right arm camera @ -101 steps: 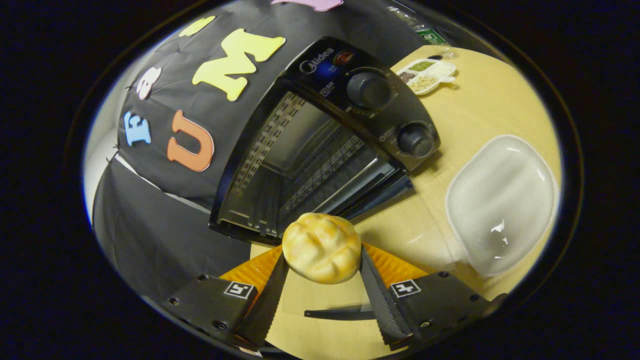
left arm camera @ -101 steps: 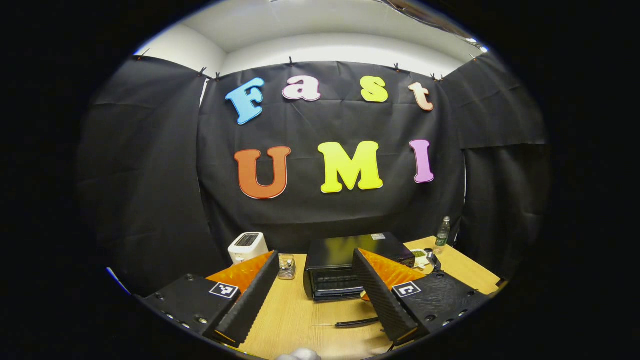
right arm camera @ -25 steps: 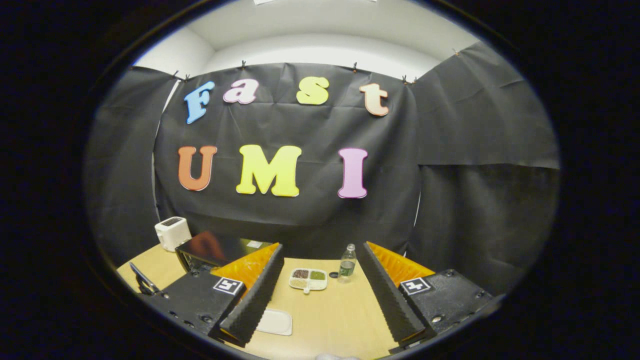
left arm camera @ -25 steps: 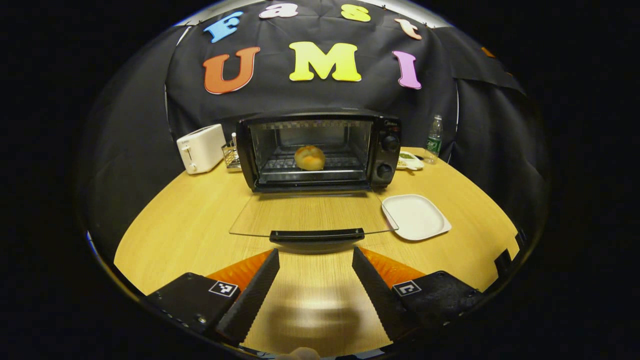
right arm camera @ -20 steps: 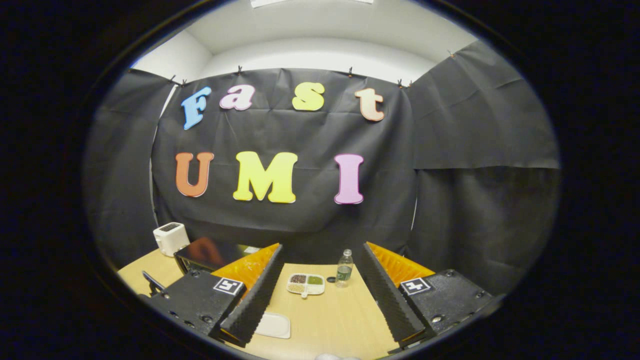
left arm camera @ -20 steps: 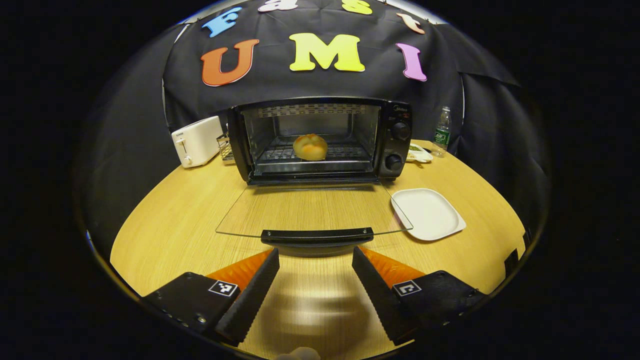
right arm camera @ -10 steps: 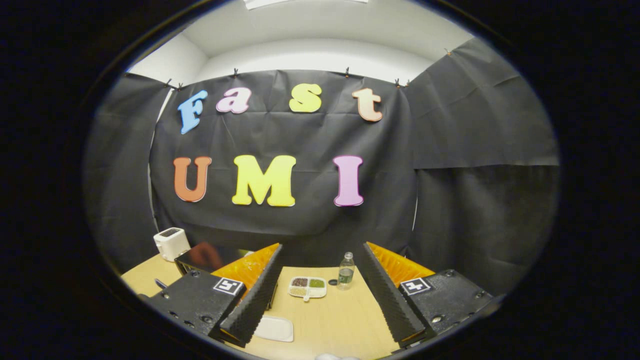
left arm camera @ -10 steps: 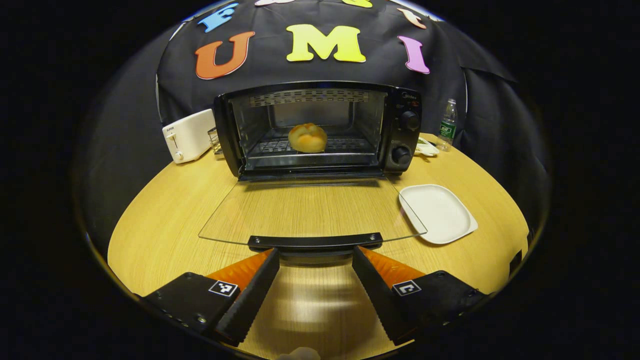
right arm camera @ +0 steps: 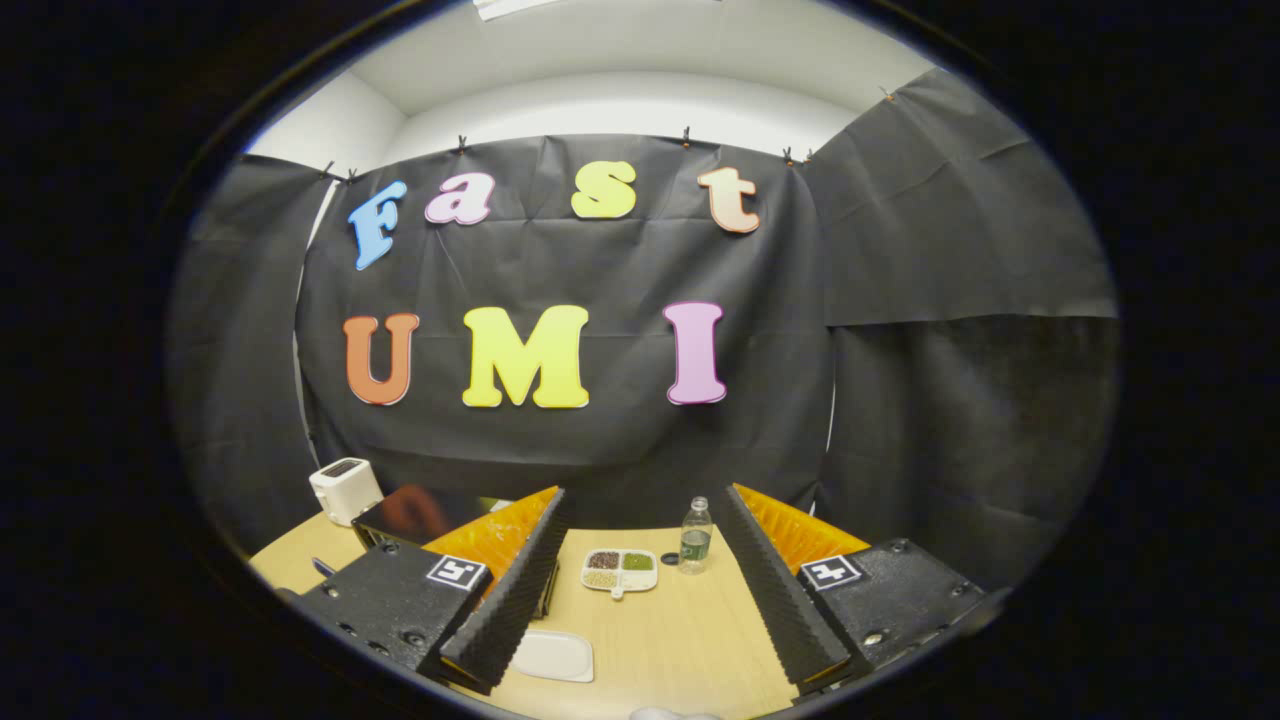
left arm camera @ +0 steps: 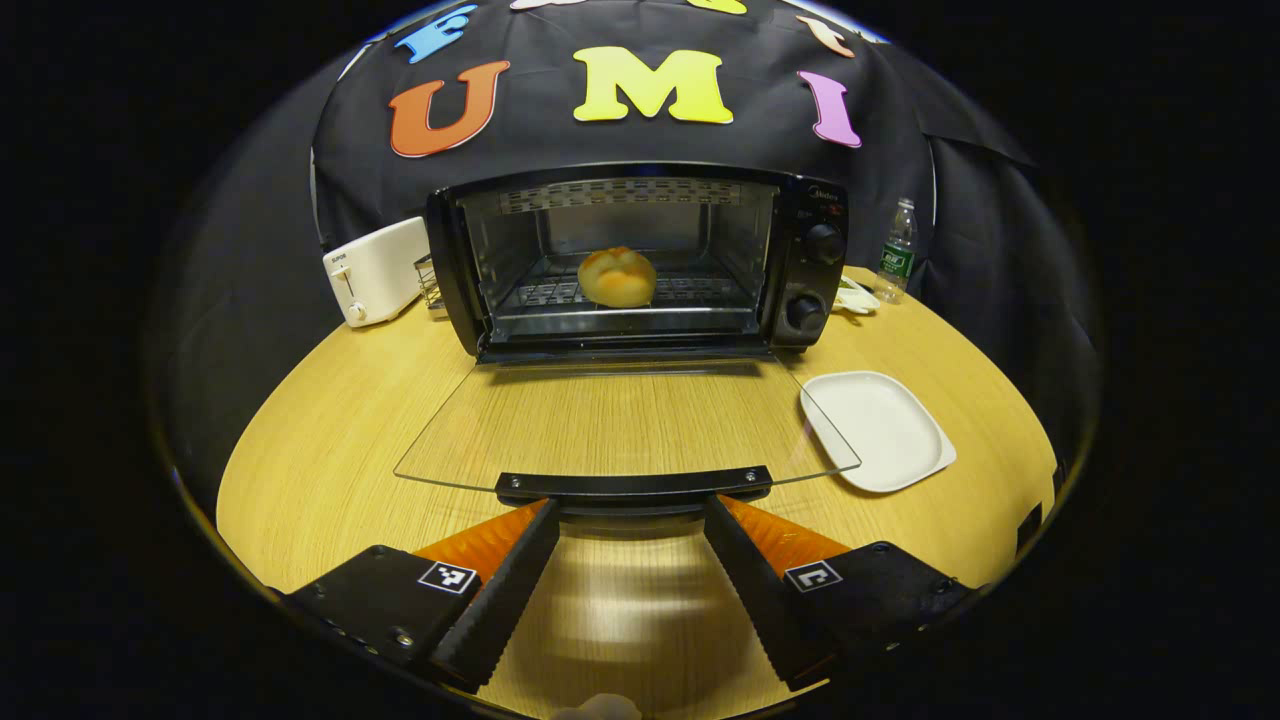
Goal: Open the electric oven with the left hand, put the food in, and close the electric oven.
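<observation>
The black electric oven (left arm camera: 800,260) stands at the back of the wooden table with its glass door (left arm camera: 620,420) folded flat down toward me. A golden bread roll (left arm camera: 617,277) rests on the rack inside. In the left gripper view my left gripper (left arm camera: 628,525) is open, its fingertips just short of the door's black handle (left arm camera: 634,485), one on each side, not touching it. In the right gripper view my right gripper (right arm camera: 640,560) is open and holds nothing, raised high over the table. The oven's top (right arm camera: 410,512) peeks out at the lower left there.
A white square plate (left arm camera: 878,430) lies right of the open door. A white toaster (left arm camera: 374,270) and a small wire rack stand left of the oven. A water bottle (left arm camera: 897,250) and a divided snack dish (right arm camera: 619,571) sit at the back right.
My left gripper has moved forward and lower toward the door handle, then nearly stopped. Five seconds ago the right gripper held the roll; the roll now lies in the oven and the right gripper has withdrawn upward.
</observation>
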The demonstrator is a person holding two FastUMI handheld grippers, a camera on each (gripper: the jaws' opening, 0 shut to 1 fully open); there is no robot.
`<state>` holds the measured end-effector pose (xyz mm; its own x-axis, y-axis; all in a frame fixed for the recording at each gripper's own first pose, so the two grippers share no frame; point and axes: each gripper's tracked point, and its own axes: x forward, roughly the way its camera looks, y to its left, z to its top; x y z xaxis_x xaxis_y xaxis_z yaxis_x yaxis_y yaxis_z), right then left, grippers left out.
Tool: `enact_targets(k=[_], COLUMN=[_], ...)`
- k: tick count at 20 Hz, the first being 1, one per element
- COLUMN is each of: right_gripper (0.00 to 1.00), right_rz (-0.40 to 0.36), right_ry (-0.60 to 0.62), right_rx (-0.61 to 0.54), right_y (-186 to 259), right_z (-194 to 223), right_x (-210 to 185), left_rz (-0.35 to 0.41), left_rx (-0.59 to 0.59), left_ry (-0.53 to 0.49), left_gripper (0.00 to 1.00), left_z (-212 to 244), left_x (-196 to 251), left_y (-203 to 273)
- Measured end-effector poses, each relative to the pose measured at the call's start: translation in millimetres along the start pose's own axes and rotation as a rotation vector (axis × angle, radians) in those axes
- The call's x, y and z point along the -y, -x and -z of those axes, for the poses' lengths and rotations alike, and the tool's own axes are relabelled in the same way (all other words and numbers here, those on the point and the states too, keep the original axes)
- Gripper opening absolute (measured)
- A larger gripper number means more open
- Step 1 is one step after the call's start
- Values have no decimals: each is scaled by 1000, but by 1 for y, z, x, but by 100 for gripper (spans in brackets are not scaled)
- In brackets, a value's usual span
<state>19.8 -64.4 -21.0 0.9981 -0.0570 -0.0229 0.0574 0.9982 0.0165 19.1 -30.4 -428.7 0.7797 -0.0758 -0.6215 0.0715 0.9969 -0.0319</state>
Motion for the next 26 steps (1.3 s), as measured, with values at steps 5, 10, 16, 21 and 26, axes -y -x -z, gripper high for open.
enact_targets(k=[5,10,16,21,26], right_gripper=[97,99,97,97,97], right_rz=[-5,0,19,32,44], right_ry=[-23,-41,-73,-84,-99], right_rx=[6,11,15,25,24], right_y=[0,1,1,1,-3], right_z=[-4,-6,-7,-11,-10], right_x=[1,4,11,14,18], left_rz=[2,2,5,-2,-14], left_rx=[44,91,113,131,143], left_ry=[-12,-25,-27,-46,-5], left_gripper=[96,96,97,98,97], left_z=[-29,-65,-108,-135,-161], left_x=[0,-2,-3,-5,-9], left_y=[13,21,21,13,-3])
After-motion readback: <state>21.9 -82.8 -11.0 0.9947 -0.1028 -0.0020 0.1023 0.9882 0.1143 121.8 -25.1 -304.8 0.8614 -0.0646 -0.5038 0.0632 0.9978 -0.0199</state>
